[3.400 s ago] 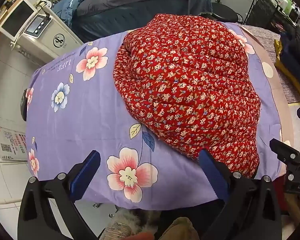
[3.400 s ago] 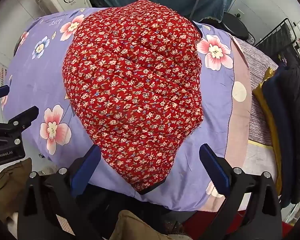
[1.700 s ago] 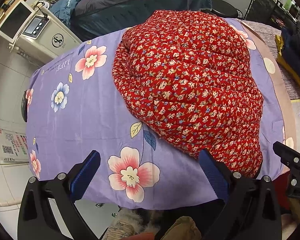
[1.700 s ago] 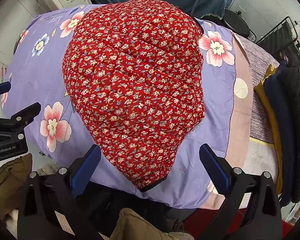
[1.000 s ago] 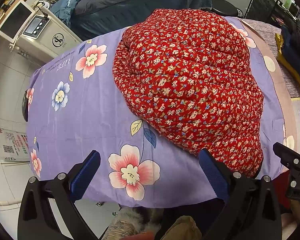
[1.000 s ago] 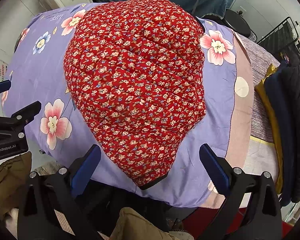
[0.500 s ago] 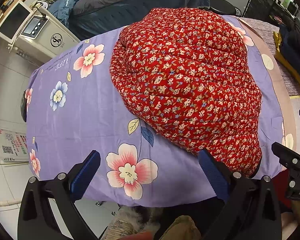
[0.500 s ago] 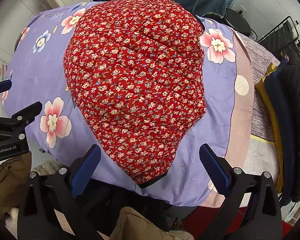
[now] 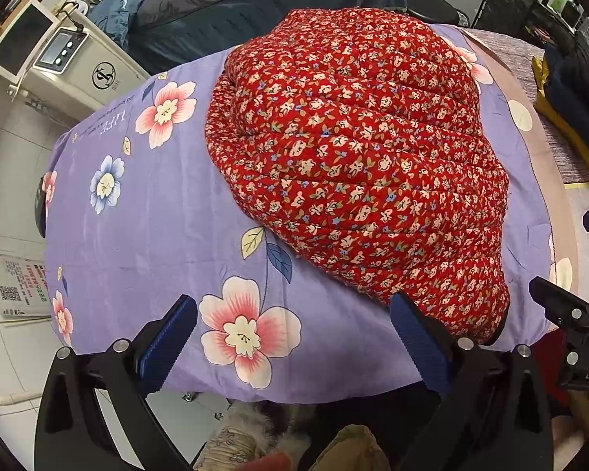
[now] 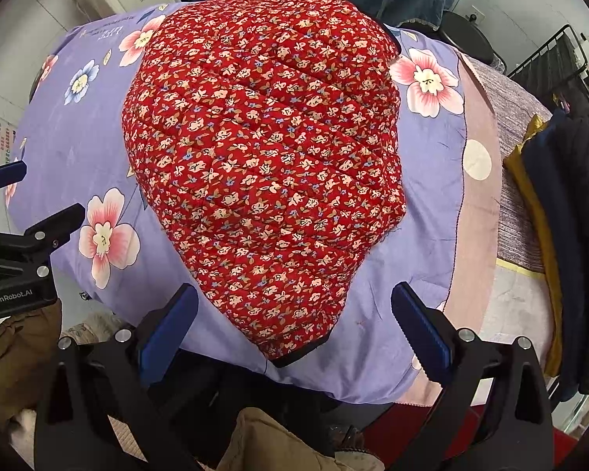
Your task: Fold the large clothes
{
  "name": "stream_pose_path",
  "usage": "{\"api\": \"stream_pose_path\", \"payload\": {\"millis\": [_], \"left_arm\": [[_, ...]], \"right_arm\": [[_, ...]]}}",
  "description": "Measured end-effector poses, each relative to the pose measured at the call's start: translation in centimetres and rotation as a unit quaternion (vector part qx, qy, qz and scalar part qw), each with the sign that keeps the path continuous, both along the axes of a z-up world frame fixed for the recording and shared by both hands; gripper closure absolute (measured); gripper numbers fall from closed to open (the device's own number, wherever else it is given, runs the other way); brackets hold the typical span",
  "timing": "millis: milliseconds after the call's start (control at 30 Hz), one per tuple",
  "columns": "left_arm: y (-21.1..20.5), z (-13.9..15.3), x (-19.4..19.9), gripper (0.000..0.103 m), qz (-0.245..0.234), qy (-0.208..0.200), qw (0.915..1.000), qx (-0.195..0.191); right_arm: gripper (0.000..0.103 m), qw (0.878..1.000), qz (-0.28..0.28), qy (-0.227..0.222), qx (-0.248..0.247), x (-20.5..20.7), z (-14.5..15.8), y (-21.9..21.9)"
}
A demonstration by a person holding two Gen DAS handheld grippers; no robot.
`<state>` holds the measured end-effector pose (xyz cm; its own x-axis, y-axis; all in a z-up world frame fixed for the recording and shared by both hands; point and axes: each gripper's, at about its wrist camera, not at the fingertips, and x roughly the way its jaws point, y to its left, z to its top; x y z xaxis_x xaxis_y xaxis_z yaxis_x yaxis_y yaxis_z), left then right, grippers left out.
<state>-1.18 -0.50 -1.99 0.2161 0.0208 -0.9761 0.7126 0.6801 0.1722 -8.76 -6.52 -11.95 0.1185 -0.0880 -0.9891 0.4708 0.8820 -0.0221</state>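
Grippers (image 9: pixel 294 337) (image 10: pixel 294 325) spread wide, empty, above garment (image 10: pixel 263 157)

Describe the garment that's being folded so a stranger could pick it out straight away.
Find the table draped in a purple sheet printed with big pink flowers. Lying in the middle of it is the red quilted garment, a padded bundle covered in tiny pale blossoms. Its dense small print and black-trimmed near edge distinguish it from the plain dark clothes stacked at the right.

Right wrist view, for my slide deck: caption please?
Open right gripper poised above a folded red floral quilted garment on a purple sheet.
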Motion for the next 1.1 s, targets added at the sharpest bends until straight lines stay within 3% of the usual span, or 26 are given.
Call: {"api": "stream_pose_path", "payload": {"millis": [167, 367, 600, 700, 900, 967, 1033, 1100], "left_arm": [[0.1, -1.0, 0.1, 0.006, 0.019, 0.016, 0.9997, -0.006], [1.2, -2.1, 0.6, 0.006, 0.038, 0.000, 0.9993, 0.004], [5.7, -4.4, 1.7, 0.006, 0.102, 0.000, 0.9947, -0.014], [7.3, -5.4, 1.7, 0.006, 0.122, -0.004, 0.9920, -0.032], [8.1, -8.9, 1.5, 0.006, 0.152, 0.088, 0.9814, -0.078], [7.7, -9.8, 1.5, 0.006, 0.149, 0.084, 0.9827, -0.070], [7.2, -10.6, 0.9, 0.006, 0.140, 0.074, 0.9847, -0.072], [6.6, -11.4, 0.3, 0.006, 0.123, 0.073, 0.9863, -0.081]], "right_arm": [[0.006, 0.999, 0.006, -0.042, 0.001, -0.4, 0.3, -0.4], [0.006, 0.994, 0.010, -0.105, -0.001, -1.2, 0.3, -2.2], [0.006, 0.992, -0.036, -0.123, 0.012, -3.9, -2.1, -6.6], [0.006, 0.989, -0.050, -0.126, 0.052, -5.1, -3.9, -9.3], [0.006, 0.986, -0.052, -0.135, 0.084, -5.3, -7.8, -12.9], [0.006, 0.985, -0.050, -0.115, 0.116, -4.4, -10.5, -13.5], [0.006, 0.977, -0.057, -0.100, 0.179, -3.6, -13.8, -13.7], [0.006, 0.974, -0.076, -0.076, 0.199, -3.3, -16.7, -13.7]]}}
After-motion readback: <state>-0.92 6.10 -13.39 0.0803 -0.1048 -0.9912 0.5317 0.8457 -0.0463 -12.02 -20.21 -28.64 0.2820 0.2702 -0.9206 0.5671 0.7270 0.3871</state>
